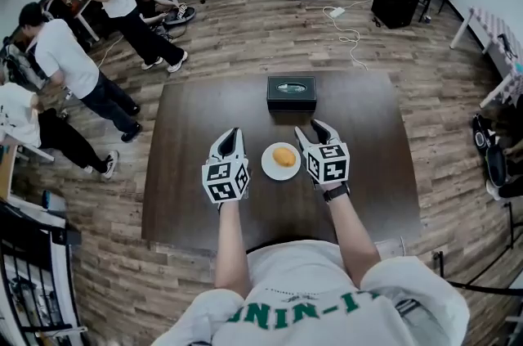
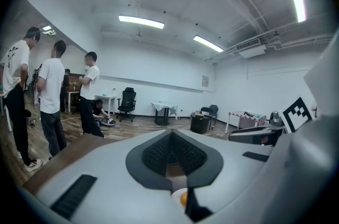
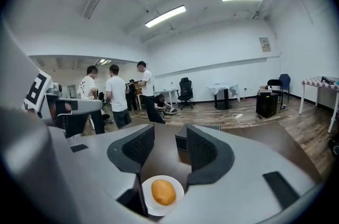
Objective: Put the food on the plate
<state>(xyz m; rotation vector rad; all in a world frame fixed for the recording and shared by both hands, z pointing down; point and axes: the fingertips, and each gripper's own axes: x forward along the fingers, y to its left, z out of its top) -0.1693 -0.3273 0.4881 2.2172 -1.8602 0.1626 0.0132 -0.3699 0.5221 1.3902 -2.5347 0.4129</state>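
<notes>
Over dark table (image 1: 368,115), both forearms (image 1: 231,238) reach forward flanking plate (image 1: 268,168) with bun (image 1: 283,156); left tool (image 1: 231,136) closed, right tool (image 1: 315,129) parted, empty.

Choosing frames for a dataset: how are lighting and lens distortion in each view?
Head view: even light, soft shadows, fisheye bows the edges of the table; the food on the plate is sharp. Left gripper view: dark rounded corners, strip lights blow out white. Right gripper view: same dark corners, room lines curve.

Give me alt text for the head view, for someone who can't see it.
Orange food sits on a white plate on a dark table, between the left gripper and the right gripper. A black box lies beyond; people stand at far left.
</notes>
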